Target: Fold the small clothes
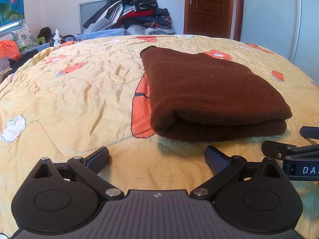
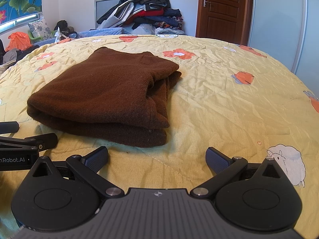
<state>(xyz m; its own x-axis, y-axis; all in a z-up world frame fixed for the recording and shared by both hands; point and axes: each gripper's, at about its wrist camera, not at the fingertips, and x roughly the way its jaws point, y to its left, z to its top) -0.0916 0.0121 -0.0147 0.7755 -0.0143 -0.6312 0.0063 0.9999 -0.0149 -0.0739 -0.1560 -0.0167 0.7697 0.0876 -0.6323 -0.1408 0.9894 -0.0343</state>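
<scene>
I hold the left gripper (image 1: 157, 157) and right gripper (image 2: 157, 157) spread wide, both empty, side by side. The folded brown garment (image 1: 209, 91) lies on the yellow quilt (image 1: 69, 91), just ahead.

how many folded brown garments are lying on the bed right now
1. The brown garment lies folded on the yellow quilt, just ahead of both open grippers. The clothes pile behind the bed could hide others.
</scene>
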